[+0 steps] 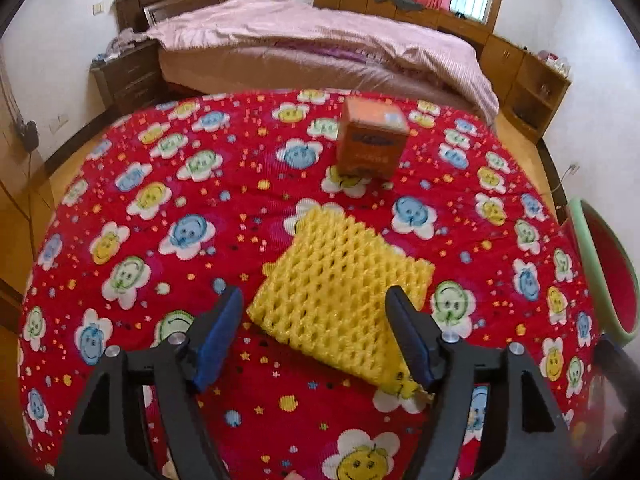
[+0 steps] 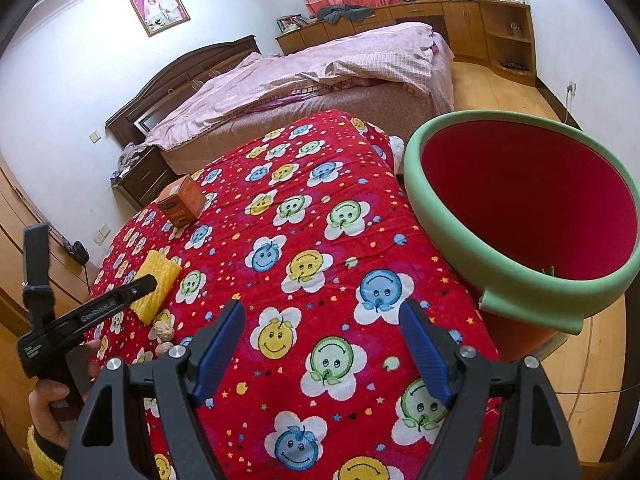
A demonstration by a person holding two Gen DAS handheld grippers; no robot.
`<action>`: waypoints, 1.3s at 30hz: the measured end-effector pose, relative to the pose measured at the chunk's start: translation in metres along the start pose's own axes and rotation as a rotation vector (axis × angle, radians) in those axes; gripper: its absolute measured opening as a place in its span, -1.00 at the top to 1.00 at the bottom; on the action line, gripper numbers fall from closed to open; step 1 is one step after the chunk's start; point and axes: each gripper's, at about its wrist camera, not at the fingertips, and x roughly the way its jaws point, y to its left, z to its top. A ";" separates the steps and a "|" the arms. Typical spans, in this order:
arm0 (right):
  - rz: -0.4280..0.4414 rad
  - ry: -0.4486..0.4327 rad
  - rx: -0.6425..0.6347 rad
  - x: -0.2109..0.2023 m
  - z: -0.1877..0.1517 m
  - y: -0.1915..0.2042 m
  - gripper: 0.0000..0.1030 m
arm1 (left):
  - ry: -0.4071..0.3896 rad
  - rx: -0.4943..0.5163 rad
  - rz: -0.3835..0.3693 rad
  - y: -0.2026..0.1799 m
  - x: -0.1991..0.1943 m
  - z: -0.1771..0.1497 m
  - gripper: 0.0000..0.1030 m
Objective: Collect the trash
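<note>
A yellow foam net (image 1: 340,288) lies flat on the red flower-print cloth (image 1: 160,200). My left gripper (image 1: 315,294) is open and straddles the net's near end. Its right finger (image 1: 408,332) lies against the net's edge, and the left finger (image 1: 224,328) stands apart from it. Farther back stands an orange carton (image 1: 372,140). In the right wrist view my right gripper (image 2: 322,308) hovers open over the cloth with nothing between its fingers. The net (image 2: 158,280), the carton (image 2: 182,200) and two small beige lumps (image 2: 165,330) lie to its left.
A red bin with a green foam rim (image 2: 440,216) stands off the table's right edge and also shows as a rim (image 1: 588,248) in the left wrist view. Beyond the table are a bed (image 1: 320,40) with pink covers, a nightstand (image 1: 124,76) and wooden cabinets (image 1: 532,88).
</note>
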 end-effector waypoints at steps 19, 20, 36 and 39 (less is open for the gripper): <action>0.021 0.015 -0.049 0.007 0.007 0.020 -0.57 | -0.022 -0.003 -0.162 -0.010 -0.011 -0.006 0.60; 0.022 0.014 -0.057 0.007 0.009 0.023 -0.57 | -0.026 -0.007 -0.165 -0.009 -0.012 -0.005 0.61; 0.087 0.030 -0.178 0.046 0.049 0.100 -0.57 | -0.125 -0.159 -0.001 0.072 -0.030 0.041 0.61; 0.094 0.036 -0.204 0.061 0.055 0.118 -0.57 | -0.132 -0.198 0.023 0.089 -0.023 0.043 0.61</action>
